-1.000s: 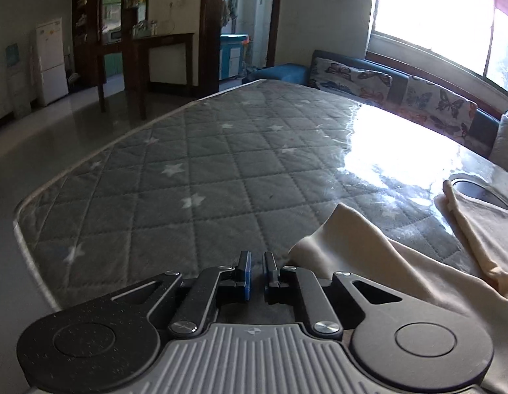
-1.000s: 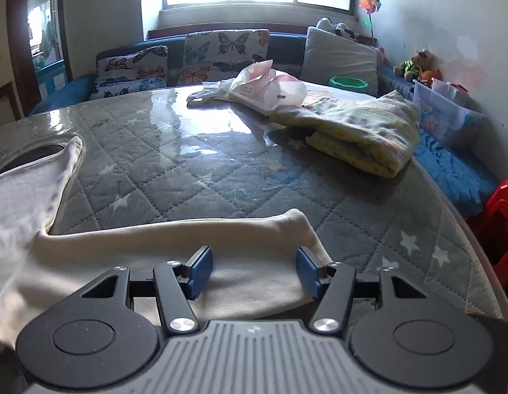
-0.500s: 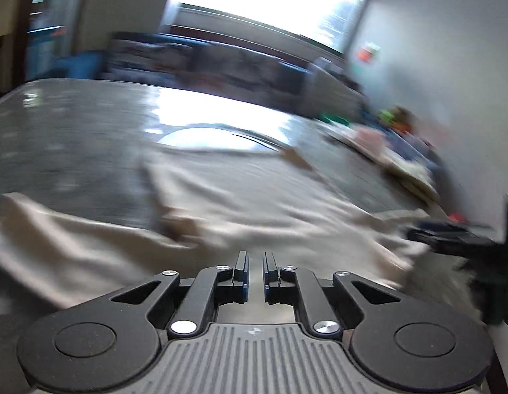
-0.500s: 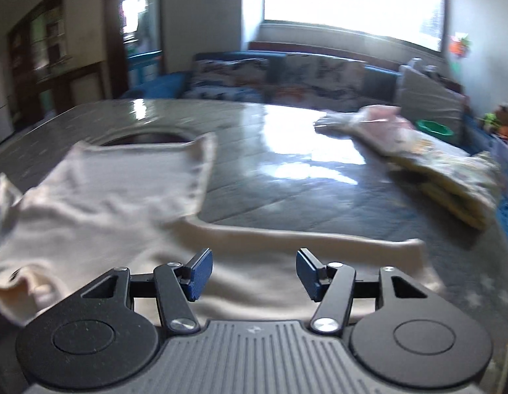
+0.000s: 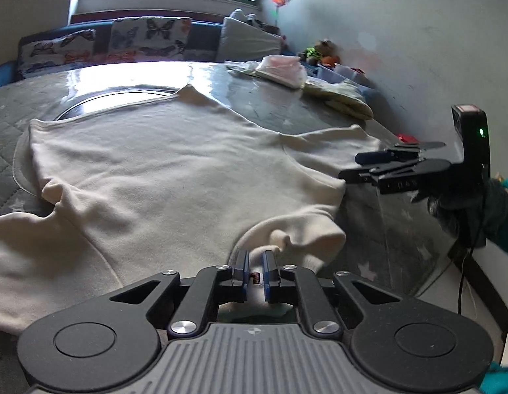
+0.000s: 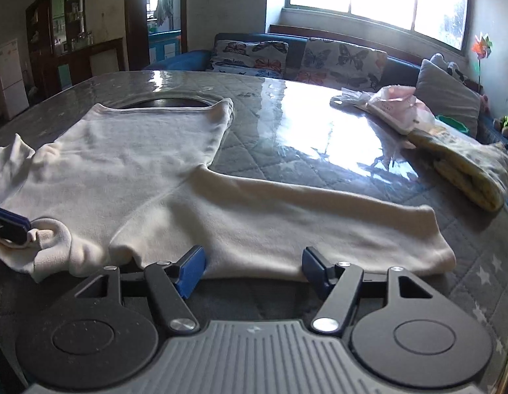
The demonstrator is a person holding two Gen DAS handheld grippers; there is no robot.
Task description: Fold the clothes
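Left fingers (nearly closed) at sweater collar.

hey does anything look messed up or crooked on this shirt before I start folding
The cream shirt lies mostly flat, but its collar is bunched into a lump by the left gripper, and the far left edge curls upward. The right sleeve lies straight.

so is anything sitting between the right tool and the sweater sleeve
Nothing visible. The right tool is open at the near edge of the cream sweater, with its sleeve lying directly ahead on the quilted table.
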